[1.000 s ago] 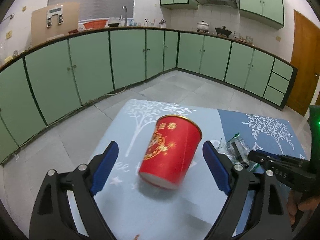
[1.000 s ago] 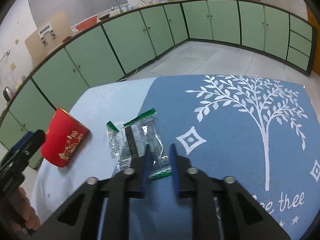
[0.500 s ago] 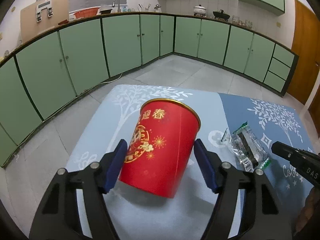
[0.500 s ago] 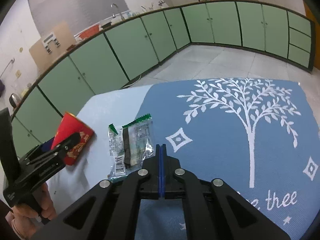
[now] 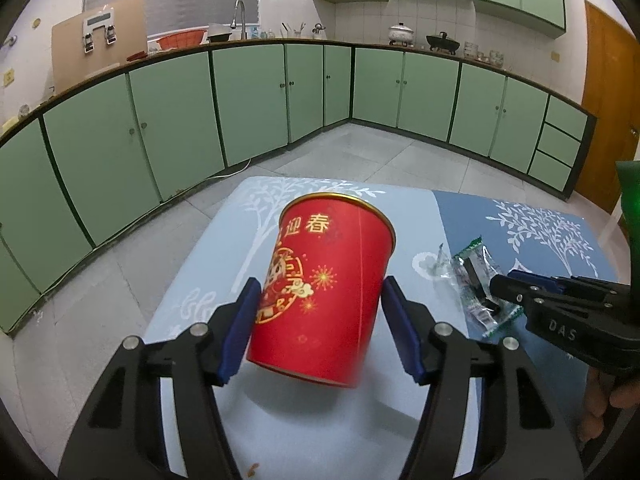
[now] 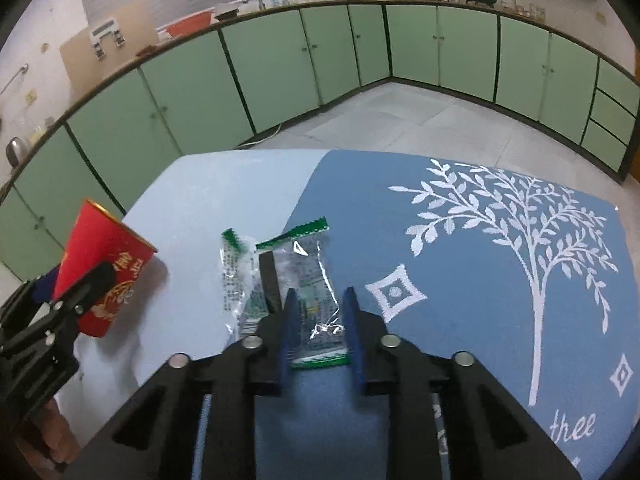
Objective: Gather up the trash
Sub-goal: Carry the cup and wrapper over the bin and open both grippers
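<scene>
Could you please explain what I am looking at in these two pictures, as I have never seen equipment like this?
There is no robot here. A person holds a two-fingered hand tool in each hand, and each tool carries a wide-angle camera looking forward along its jaws. That gives one picture per tool. In the left tool's picture, the left gripper has its jaws against both sides of a red cup. In the right tool's picture, the right gripper has its jaws open on either side of a clear wrapper with green edges. A smaller wrapper lies beside it. Everything sits on a table covered by a blue tablecloth in a kitchen.
</scene>
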`<state>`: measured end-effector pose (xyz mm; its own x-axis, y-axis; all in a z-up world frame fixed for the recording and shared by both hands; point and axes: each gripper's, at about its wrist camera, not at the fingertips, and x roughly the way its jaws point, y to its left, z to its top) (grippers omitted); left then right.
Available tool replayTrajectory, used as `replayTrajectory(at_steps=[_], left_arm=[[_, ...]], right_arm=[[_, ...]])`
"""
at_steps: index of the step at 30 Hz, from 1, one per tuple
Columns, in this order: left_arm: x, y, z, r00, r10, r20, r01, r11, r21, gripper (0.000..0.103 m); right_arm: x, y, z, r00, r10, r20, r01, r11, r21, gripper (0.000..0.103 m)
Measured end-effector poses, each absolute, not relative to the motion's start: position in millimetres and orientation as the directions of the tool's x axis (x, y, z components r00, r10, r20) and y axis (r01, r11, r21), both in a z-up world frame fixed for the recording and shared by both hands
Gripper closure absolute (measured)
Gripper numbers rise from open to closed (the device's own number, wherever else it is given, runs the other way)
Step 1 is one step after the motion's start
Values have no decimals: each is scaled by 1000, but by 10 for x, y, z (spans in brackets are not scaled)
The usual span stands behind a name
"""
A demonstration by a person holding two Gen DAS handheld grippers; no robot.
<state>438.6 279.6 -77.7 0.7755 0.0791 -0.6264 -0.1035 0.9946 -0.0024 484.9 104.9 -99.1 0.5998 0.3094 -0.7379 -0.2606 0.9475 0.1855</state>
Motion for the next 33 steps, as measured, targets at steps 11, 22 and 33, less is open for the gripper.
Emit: replayTrajectory(at_steps=[11,22,33], left_arm=[[4222,2700,-675,782,72,-619,-107,994,-20,44],[3846,1880,-319,827,-43,-561,6,998,-68,45],[3194,-113,-162,785,-330,-524,296,943,-151,45]], right_arm=[[4508,814,-710,666,372,-647,-282,928,243,101],[3730,-319,-202,768,316,-557,-193,943,270,102],[2375,-2316,-36,840,41,-541,99,969,227,102]])
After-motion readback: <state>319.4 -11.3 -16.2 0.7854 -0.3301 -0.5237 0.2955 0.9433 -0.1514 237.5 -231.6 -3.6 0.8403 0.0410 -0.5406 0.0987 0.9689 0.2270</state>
